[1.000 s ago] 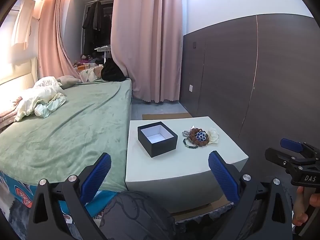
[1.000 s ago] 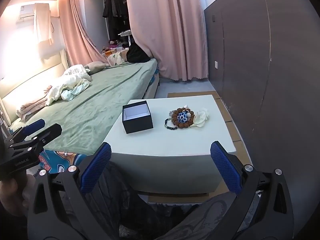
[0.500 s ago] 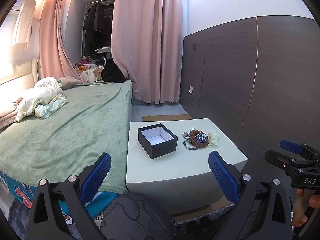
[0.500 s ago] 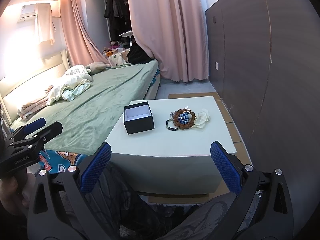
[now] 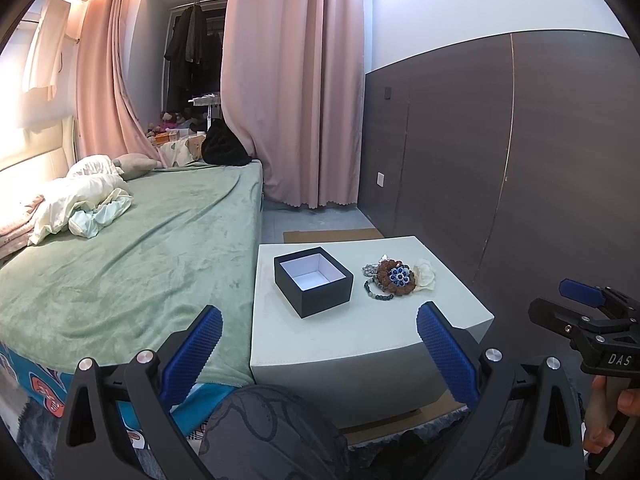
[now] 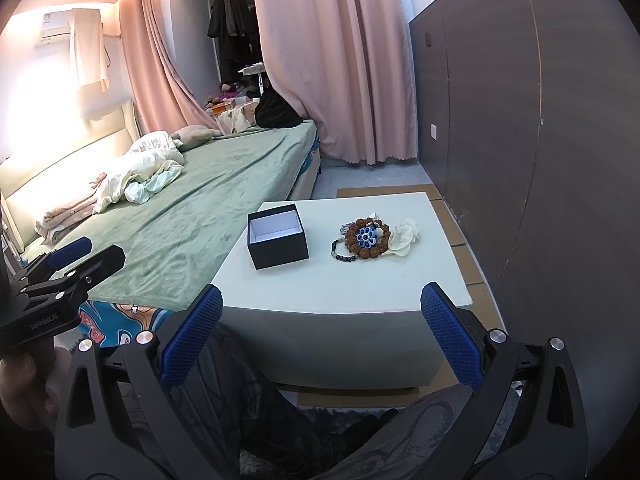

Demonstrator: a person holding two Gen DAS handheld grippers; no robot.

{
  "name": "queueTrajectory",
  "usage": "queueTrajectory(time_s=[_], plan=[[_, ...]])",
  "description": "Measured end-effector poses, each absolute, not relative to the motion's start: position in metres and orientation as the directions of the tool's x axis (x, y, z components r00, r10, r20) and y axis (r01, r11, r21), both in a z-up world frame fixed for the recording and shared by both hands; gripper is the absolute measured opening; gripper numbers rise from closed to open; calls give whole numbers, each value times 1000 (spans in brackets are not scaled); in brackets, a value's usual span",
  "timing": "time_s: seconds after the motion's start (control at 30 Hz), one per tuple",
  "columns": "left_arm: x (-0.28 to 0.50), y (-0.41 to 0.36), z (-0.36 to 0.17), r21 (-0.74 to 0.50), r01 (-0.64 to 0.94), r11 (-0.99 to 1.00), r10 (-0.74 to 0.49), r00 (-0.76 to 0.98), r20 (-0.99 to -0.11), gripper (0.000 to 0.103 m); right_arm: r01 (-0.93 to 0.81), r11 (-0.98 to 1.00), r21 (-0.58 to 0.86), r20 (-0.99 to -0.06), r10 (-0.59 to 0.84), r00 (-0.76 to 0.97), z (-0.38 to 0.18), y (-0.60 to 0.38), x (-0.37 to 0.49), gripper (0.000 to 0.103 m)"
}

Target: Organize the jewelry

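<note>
An open black box with a white inside stands on a white low table. To its right lies a heap of jewelry: a brown bead bracelet, a blue flower piece, a dark bead string and a cream flower. My left gripper hangs open short of the table's near edge, holding nothing. My right gripper is likewise open and empty in front of the table.
A bed with a green blanket runs along the table's left side. A dark panelled wall stands to the right, pink curtains behind. A person's patterned trouser knee lies below the grippers.
Both grippers have crept slightly forward toward the table and risen a little. Box and jewelry lie as before; both stay open.
</note>
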State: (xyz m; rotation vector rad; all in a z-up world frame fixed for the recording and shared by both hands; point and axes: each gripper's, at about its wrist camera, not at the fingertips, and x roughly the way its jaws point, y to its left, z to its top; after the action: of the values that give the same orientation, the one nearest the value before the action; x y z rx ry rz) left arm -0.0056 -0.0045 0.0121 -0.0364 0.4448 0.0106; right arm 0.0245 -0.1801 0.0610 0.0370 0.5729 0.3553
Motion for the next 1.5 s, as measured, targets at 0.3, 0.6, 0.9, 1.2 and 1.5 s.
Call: queueTrajectory(time_s=[0.3,0.6,0.9,1.2,1.5], plan=[[-5,-5,11,-34,-20,999,3,903,-429,95,-319,938,139,-522,343,781,61,-180,24,99],[-2,-11,12,-37,-19,999,1,904,-428,95,-329,935,133,-519,349,780,66,-177,21,99],[-2,-11,13,-41,-13,999,-6,901,-433,95,-332,934,131,-528,349,774,66,-177,22,99],[-2,-11,23,-45,4,999,-23,903,-428,95,-329,935,136,-519,350,780,75,-179,27,99],[14,-11,25,-63,26,998,-51,903,-426,95,-320,932,169,-519,360,775,70,-187,46,99]])
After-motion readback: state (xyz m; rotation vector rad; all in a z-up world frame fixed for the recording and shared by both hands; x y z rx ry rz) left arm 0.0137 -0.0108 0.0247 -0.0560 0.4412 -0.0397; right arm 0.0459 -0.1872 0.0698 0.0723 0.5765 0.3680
